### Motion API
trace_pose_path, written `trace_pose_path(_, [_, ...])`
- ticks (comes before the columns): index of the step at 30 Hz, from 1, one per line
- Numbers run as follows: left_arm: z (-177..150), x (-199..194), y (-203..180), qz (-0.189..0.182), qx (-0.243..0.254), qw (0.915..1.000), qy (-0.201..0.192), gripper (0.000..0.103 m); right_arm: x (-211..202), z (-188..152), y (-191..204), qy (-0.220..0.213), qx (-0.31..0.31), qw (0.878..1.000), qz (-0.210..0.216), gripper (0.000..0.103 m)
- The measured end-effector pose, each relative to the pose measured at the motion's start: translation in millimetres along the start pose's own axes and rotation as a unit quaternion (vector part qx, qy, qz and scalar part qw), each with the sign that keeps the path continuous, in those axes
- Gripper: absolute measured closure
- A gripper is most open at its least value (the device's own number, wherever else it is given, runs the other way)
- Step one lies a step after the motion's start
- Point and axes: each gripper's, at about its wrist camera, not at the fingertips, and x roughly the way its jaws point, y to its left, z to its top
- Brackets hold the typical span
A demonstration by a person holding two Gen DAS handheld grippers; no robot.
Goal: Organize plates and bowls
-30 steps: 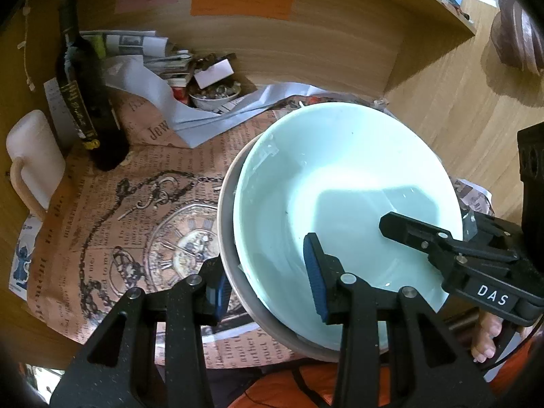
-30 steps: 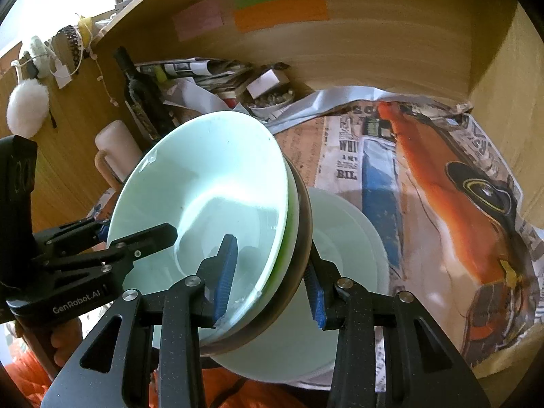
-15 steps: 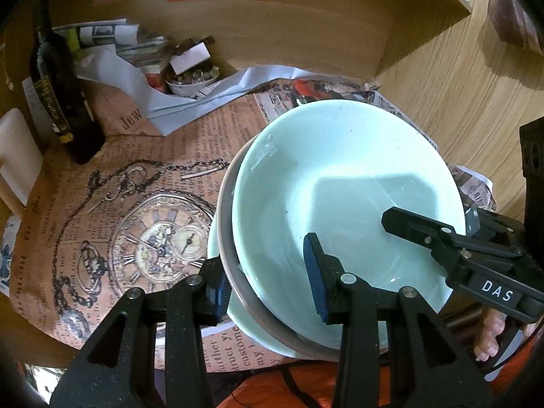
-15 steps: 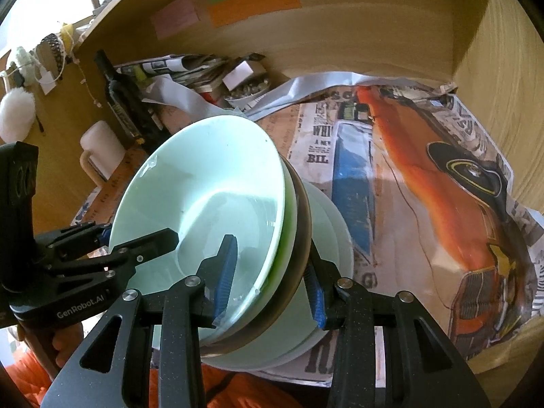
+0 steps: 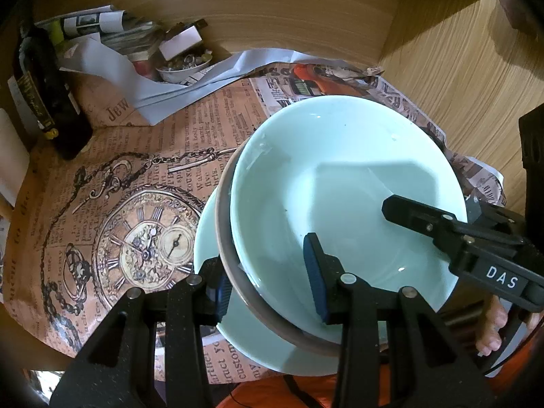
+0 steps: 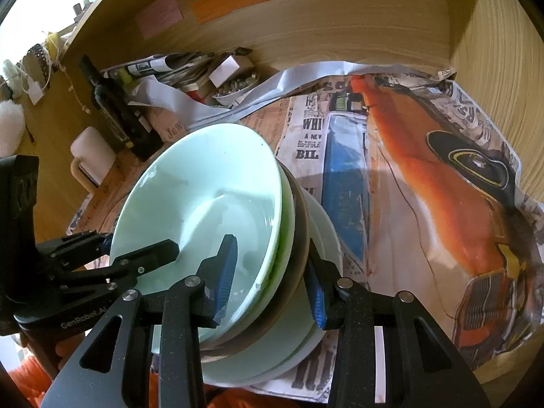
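A stack of nested bowls, pale mint bowl (image 5: 340, 183) (image 6: 210, 183) on top and a brown bowl (image 5: 226, 238) (image 6: 299, 238) outermost, is held by both grippers. My left gripper (image 5: 268, 275) is shut on the stack's left rim; it also shows in the right wrist view (image 6: 136, 255). My right gripper (image 6: 272, 282) is shut on the right rim; it also shows in the left wrist view (image 5: 442, 224). The stack sits low over pale mint plates (image 5: 210, 238) (image 6: 326, 234) lying on the newspaper-covered shelf. I cannot tell whether it touches them.
A dark bottle (image 5: 51, 102) (image 6: 119, 112) and a white mug (image 6: 91, 156) stand at the left. A small dish of trinkets (image 5: 183, 66) and rolled papers sit at the back. Wooden walls (image 5: 459, 68) close the back and right. Newspaper (image 6: 425, 170) covers the shelf.
Both grippers have carried the bowl stack forward and down onto the area over the mint plates. The plates have come into fuller view beneath the stack.
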Motion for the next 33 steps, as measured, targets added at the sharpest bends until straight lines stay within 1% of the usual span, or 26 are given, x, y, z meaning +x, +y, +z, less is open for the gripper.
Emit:
trace_pose_path(6, [-3, 1, 0, -0.006, 0.007, 0.9999, -0.01, 0.063, -2, -1, -2, -0.022, 0.003, 1.0, 0.007, 0.066])
trace_pose_path(9, [-3, 1, 2, -0.016, 0.006, 0.9998, -0.01, 0.061, -7, -1, 2, -0.041, -0.01, 0.999, -0.009, 0.066])
trace_pose_path(10, [-3, 1, 3, -0.015, 0.007, 0.9998, -0.013, 0.061, -9, -1, 5, -0.046, -0.015, 0.999, -0.016, 0.061])
trace_pose_path(12, [-4, -3, 5, -0.006, 0.006, 0.9997, -0.024, 0.054, -13, -2, 7, -0.053, -0.02, 0.998, -0.024, 0.052])
trace_pose_path(13, [-6, -5, 5, -0.004, 0.004, 0.9996, -0.029, 0.052, -16, -3, 7, -0.059, -0.02, 0.998, -0.029, 0.048])
trace_pose_path(15, [-9, -13, 7, -0.003, 0.002, 0.9991, -0.043, 0.051, -24, -4, 9, -0.076, -0.023, 0.996, -0.04, 0.043])
trace_pose_path(19, [-12, -37, 6, 0.021, 0.01, 0.9958, -0.088, 0.049, -50, -3, 14, -0.115, -0.029, 0.992, -0.042, 0.043])
trace_pose_path(21, [-13, -56, 4, 0.028, 0.011, 0.992, -0.123, 0.046, -63, -3, 20, -0.139, -0.037, 0.988, -0.047, 0.041])
trace_pose_path(24, [-14, -84, 0, 0.028, 0.017, 0.9839, -0.175, 0.045, -87, -7, 31, -0.184, -0.052, 0.98, -0.056, 0.029])
trace_pose_path(25, [-15, -93, -2, 0.031, 0.018, 0.9807, -0.192, 0.044, -94, -9, 34, -0.198, -0.056, 0.977, -0.058, 0.027])
trace_pose_path(27, [-17, -110, -6, 0.037, 0.021, 0.9726, -0.229, 0.037, -109, -13, 42, -0.227, -0.067, 0.97, -0.063, 0.027])
trace_pose_path(29, [-19, -124, -10, 0.044, 0.023, 0.9647, -0.259, 0.034, -121, -15, 47, -0.245, -0.074, 0.965, -0.063, 0.022])
trace_pose_path(30, [-21, -130, -13, 0.046, 0.025, 0.9611, -0.271, 0.032, -127, -17, 49, -0.255, -0.078, 0.962, -0.062, 0.018])
trace_pose_path(31, [-23, -136, -15, 0.047, 0.027, 0.9579, -0.282, 0.031, -133, -20, 51, -0.267, -0.08, 0.958, -0.062, 0.017])
trace_pose_path(33, [-27, -146, -17, 0.045, 0.031, 0.9518, -0.302, 0.021, -143, -24, 54, -0.284, -0.084, 0.953, -0.062, 0.014])
